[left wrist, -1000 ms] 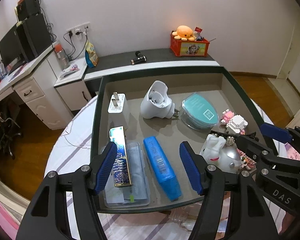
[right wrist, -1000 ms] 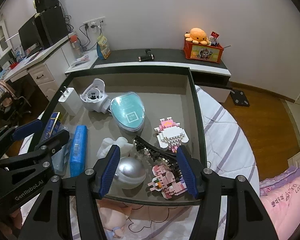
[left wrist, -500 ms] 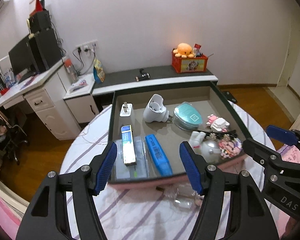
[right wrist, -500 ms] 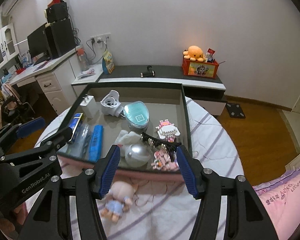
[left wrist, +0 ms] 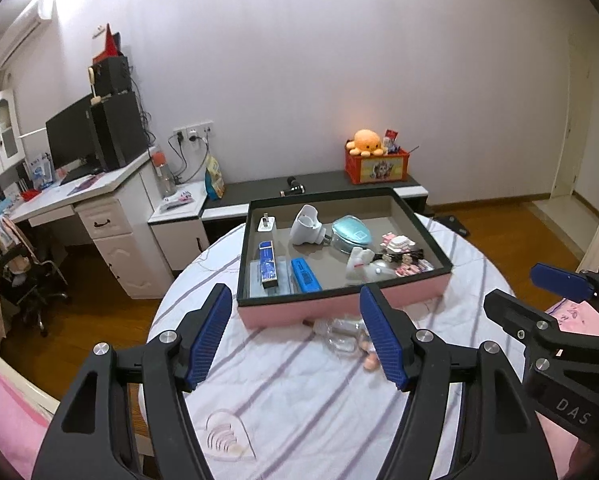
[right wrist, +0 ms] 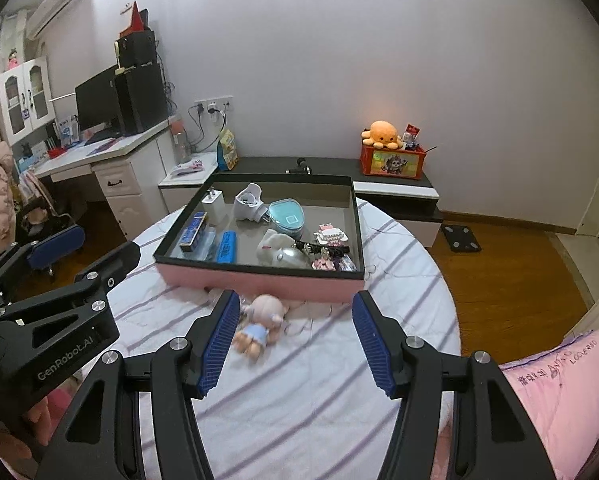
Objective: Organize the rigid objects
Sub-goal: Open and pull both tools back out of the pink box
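Striped white-and-lilac cloth (right wrist: pixel 323 392) covers the round table nearest both cameras, and over it the left gripper (left wrist: pixel 295 336) and the right gripper (right wrist: pixel 291 344) each hang with jaws spread wide and nothing between them. Just ahead of the right gripper a small doll (right wrist: pixel 259 324) in a blue dress lies on the cloth beside the tray's pink front wall, and in the left view a clear glass bottle (left wrist: pixel 341 334) lies there too, close against that wall. Beyond them sits the pink tray (right wrist: pixel 259 276) with its dark rim, already holding the rigid pieces: a blue bar (right wrist: pixel 227 246), a patterned blue box (right wrist: pixel 193 232), a white charger (right wrist: pixel 213 202), a white plug adapter (right wrist: pixel 247 202), a teal oval case (right wrist: pixel 287 218), a silver ball (right wrist: pixel 287 258) and pink block figures (right wrist: pixel 331 236). My reading is that the sorting is nearly finished or at a pause, both tools standing back from the tray; the bottle looks like the one hard item left outside, so the next move would call for lowering one gripper over it and closing gently on slippery glass (the doll is soft and probably stays out). Readable writing is scarce: "GenRobot.AI" on the left gripper's body in the right view, "DAS" on the right gripper's body in the left view; labels in the tray are too small to read. Farthest off, an orange plush octopus (right wrist: pixel 381 132) tops a red box (right wrist: pixel 391 162) against the wall.
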A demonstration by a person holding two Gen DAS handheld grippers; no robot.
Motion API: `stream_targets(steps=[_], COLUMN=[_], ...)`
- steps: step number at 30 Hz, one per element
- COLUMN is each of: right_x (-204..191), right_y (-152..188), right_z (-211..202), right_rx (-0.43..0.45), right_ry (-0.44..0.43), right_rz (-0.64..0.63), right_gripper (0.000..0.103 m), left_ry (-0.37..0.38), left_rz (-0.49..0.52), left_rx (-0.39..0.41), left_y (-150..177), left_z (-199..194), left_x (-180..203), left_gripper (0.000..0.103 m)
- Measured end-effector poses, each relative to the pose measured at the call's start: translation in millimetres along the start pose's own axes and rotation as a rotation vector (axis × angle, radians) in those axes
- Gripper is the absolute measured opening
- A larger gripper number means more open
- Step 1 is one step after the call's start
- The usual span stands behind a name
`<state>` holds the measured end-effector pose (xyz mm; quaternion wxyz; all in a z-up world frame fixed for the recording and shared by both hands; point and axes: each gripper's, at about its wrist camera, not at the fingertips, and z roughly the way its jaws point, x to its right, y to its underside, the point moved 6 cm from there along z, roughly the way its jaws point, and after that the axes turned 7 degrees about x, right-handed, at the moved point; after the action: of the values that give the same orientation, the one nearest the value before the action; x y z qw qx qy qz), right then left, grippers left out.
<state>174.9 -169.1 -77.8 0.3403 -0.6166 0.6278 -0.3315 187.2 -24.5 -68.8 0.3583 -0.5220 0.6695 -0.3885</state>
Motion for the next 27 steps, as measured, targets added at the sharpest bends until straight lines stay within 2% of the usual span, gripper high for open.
stream_targets(steps=[2, 4, 5, 10, 27], right_x=[-3.0, -5.5, -7.2, -17.3, -22.3], right_y=[3.7, 6.3, 8.3, 14.4, 25.6], right_z=[-16.0, -26.0, -30.4, -46.5, -40.8], right_rx=[0.019, 0.034, 0.04, 0.065, 0.033], right_ry=[0.008, 0.009, 0.011, 0.002, 0.001], right_rz=[-0.009, -0.015, -0.019, -0.04, -0.046], right_gripper=[0.061, 0.071, 0.073, 0.074, 0.075], left_ry=[-0.006, -0.009, -0.01, -0.023, -0.038], left_rz=[-0.004, -0.006, -0.006, -0.007, -0.017], left_rx=[0.022, 0.04, 0.05, 0.068, 0.053], left_y=[2.1, 4.6, 5.7, 12.6, 20.3], left_z=[-15.5, -26.7, -32.8, -50.6, -49.0], left_x=[-0.5, -0.6, -1.4, -5.1, -11.4], left_gripper=[0.072, 0.079, 0.08, 0.09, 0.095])
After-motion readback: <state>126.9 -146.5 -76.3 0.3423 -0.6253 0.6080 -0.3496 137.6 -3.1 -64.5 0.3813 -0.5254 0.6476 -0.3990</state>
